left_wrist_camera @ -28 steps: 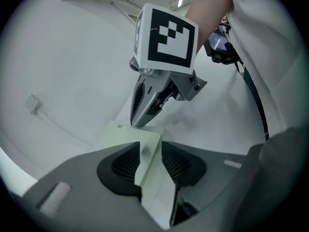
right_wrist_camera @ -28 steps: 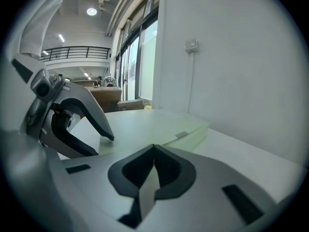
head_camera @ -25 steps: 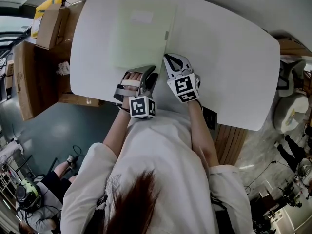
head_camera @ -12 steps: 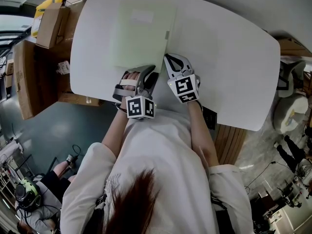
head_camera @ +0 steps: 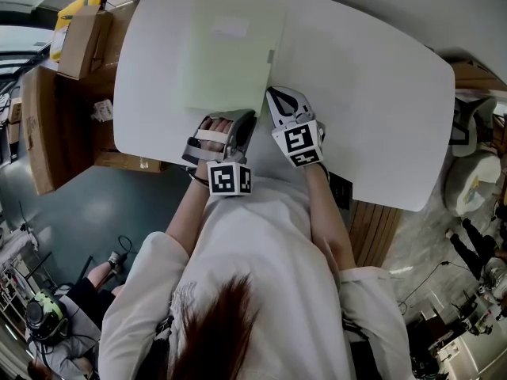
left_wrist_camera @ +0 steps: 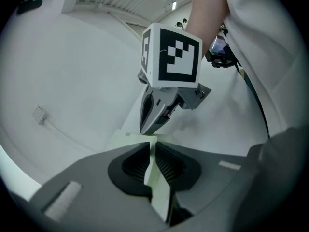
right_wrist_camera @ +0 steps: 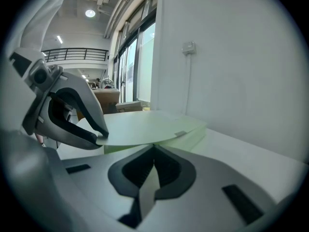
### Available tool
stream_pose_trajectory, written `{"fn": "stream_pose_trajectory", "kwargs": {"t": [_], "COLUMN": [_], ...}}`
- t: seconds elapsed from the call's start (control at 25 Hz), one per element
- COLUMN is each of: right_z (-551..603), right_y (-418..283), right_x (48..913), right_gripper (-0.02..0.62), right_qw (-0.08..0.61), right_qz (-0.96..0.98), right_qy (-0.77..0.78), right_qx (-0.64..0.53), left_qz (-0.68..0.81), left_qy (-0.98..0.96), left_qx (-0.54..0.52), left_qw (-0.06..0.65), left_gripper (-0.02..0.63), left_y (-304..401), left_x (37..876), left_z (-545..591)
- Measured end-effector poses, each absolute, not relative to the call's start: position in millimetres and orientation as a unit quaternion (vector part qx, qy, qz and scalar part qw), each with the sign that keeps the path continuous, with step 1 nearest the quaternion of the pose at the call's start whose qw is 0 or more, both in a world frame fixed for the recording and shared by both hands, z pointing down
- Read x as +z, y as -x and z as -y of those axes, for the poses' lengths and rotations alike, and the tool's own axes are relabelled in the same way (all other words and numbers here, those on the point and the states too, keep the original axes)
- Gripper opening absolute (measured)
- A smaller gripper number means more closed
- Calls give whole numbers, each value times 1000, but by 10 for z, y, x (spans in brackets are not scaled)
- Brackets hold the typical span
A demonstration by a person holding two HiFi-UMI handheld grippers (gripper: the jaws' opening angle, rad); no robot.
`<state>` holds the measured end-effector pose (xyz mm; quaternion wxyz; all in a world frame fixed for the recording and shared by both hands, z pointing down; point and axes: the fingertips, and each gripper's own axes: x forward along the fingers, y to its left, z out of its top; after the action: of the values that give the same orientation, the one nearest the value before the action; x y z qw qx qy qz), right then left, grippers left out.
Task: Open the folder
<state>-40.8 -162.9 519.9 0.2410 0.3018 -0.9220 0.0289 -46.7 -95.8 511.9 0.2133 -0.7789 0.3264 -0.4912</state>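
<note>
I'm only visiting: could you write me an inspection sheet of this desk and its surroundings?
Surface: white table, bare but for the folder.
Job's things: pale green folder, lying flat, its near corner slightly raised.
Clutter: nothing seen on the table.
Grippers: left hand-held gripper has just been closing its jaws, now pinching that corner; right hand-held gripper shut, nothing between its jaws.
Cables: one cable loose on the floor.
Surroundings: cardboard boxes beside the table.
</note>
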Motion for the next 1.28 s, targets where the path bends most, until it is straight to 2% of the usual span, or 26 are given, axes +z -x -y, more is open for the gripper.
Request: {"fn": "stream_pose_trajectory", "kwargs": {"t": [0.4, 0.72, 1.28], "right_z": [1637, 1546, 1520], "right_y": [404, 517, 544], "right_x": [5211, 5179, 5222], "right_gripper": [5, 5, 5], "right_qw": [240, 267, 218], "right_qz": [921, 923, 932], "right_qy": [-306, -277, -289], "right_qx": [26, -3, 34], "left_qz": [-341, -351, -365], "left_qy": [780, 789, 791], "left_qx": [-486, -473, -465], "left_qw": [197, 171, 156], "left_gripper": [12, 9, 9], "left_y": [488, 494, 493], "left_x": [5029, 4999, 4964], "left_z": [996, 1015, 1031]}}
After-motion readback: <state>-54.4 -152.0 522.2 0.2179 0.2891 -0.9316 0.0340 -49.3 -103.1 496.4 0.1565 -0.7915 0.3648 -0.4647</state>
